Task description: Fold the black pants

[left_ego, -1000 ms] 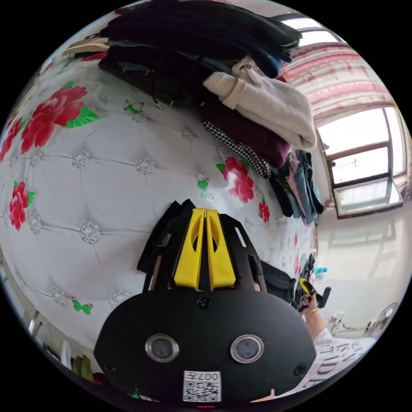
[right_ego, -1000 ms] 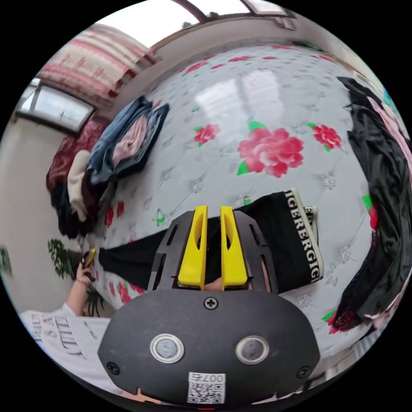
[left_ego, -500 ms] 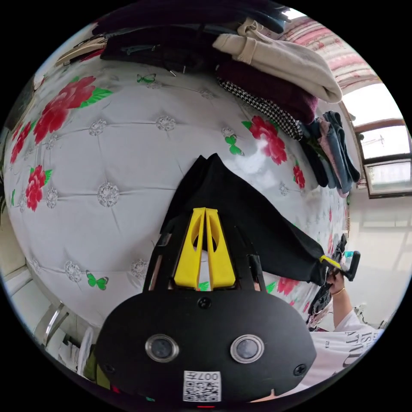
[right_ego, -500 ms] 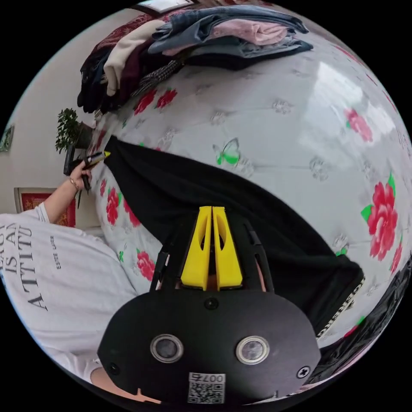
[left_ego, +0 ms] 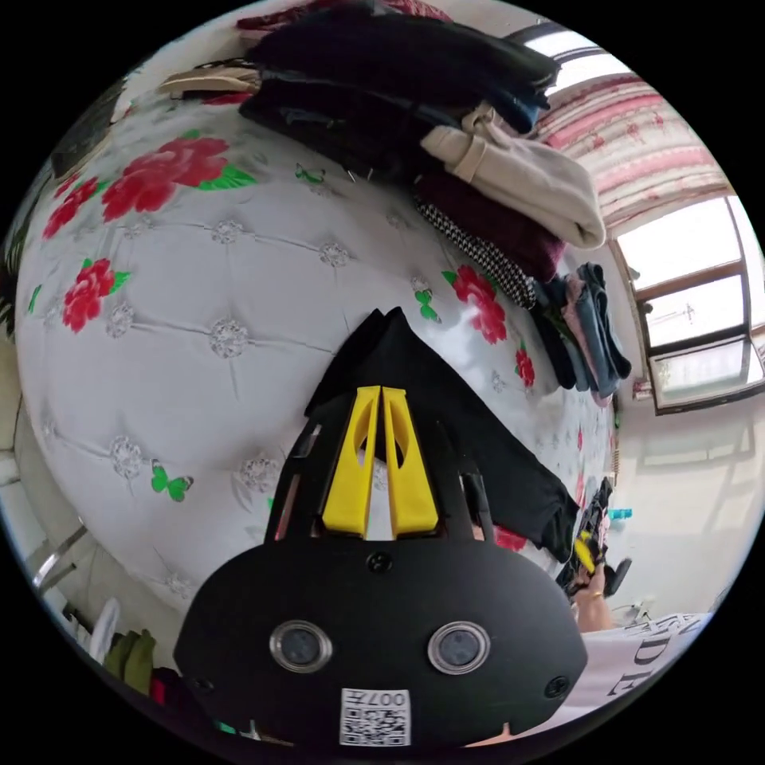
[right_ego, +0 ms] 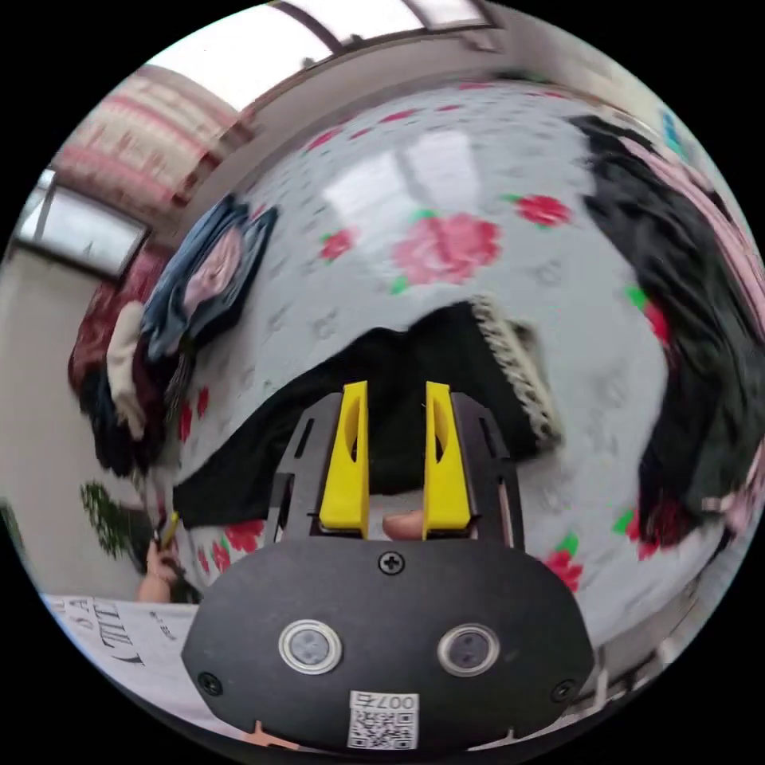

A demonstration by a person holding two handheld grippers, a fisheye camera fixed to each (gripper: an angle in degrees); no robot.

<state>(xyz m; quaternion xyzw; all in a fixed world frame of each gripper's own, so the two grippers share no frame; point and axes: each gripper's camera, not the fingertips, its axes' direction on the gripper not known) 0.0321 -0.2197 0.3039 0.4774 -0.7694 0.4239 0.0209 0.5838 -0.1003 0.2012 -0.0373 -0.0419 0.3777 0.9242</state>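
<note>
The black pants (left_ego: 446,414) lie stretched across the flowered white bed cover (left_ego: 199,319). In the left gripper view my left gripper (left_ego: 381,390) is shut on the leg end, whose hem pokes out past the yellow tips. The far end of the pants runs to the other gripper (left_ego: 584,551), small at the right. In the right gripper view my right gripper (right_ego: 396,388) stands open just above the pants (right_ego: 414,374), with the patterned waistband (right_ego: 514,370) lying flat to the right of the jaws. The left gripper (right_ego: 169,530) shows at the leg end.
A stack of folded clothes (left_ego: 446,119) lines the bed's far side, seen too in the right gripper view (right_ego: 199,279). A heap of dark garments (right_ego: 701,319) lies beyond the waistband. A person's white shirt (right_ego: 119,645) is close by. A window (left_ego: 693,295) is behind.
My right gripper has opened and let go of the pants, which were lifted half a second ago and now rest on the bed. The left gripper stays shut on the leg end.
</note>
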